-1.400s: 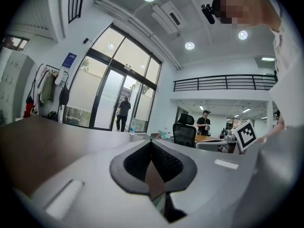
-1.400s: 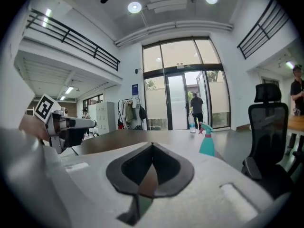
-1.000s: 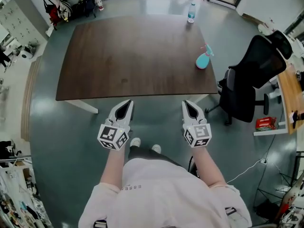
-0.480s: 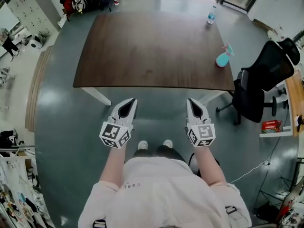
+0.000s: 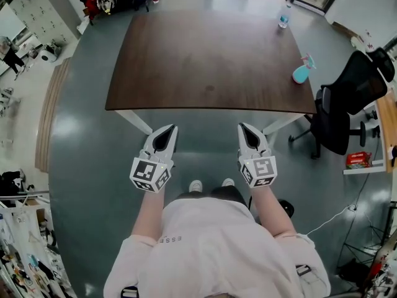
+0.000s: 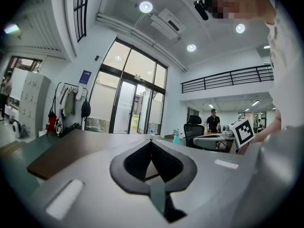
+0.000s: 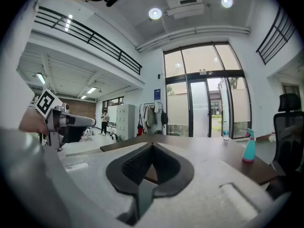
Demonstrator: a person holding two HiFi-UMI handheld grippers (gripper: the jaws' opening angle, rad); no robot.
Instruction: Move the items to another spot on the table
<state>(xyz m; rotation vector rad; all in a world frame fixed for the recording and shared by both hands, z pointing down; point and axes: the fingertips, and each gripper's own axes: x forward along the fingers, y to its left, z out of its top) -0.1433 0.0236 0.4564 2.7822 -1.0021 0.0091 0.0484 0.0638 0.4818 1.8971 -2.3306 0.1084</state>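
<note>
L tongs [image 5: 168, 130] & R tongs [image 5: 243, 127] were both pinched tip-to-tip w/ nothing between, held side by side short of the table [image 5: 198, 54] at 12 o'clock, prob. since the items sat out of reach: teal spray bottle [image 5: 301, 73] by its R edge at 2 o'clock, clear bottle [image 5: 284, 18] at the far corner, 1 o'clock.

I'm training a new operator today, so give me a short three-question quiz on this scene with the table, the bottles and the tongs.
1. True or false: the teal spray bottle stands near the right edge of the table.
2. Which stands farther from the person: A, the spray bottle, or B, the clear water bottle?
3. Fill in: the left tongs and the right tongs are both shut and ____.
Key: 1 true; 2 B; 3 empty.
</note>
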